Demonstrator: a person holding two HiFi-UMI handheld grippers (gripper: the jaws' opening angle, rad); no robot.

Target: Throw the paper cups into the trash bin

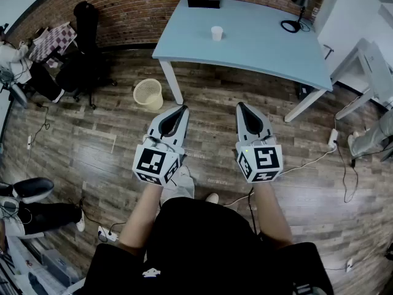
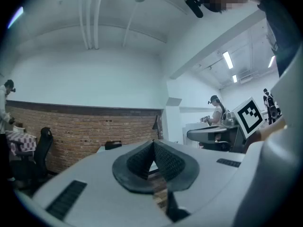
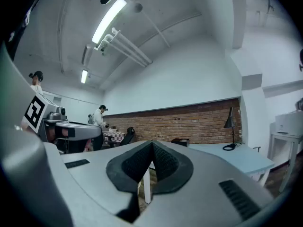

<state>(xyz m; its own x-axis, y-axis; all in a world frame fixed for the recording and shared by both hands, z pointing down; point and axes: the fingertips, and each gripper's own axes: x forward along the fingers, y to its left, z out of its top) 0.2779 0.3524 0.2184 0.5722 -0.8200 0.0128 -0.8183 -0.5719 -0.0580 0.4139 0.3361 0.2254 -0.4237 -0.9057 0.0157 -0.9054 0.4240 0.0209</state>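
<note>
A paper cup stands at twelve o'clock on the pale blue counter by the brick wall, the trash bin sits on the wood floor at ten o'clock, and the left gripper and right gripper have their jaws clenched, empty.

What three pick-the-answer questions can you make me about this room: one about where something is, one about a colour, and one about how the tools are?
1. Where is the paper cup?
A on the table
B in the bin
C in a tool

2. What colour is the table?
A red
B light blue
C black

3. How are the left tool and the right tool?
A both wide open
B each holding a cup
C both shut and empty

Answers:
1 A: the paper cup stands on the table, well away from the bin.
2 B: the table's top is pale blue.
3 C: each tool's jaws meet, with nothing between them.
</note>
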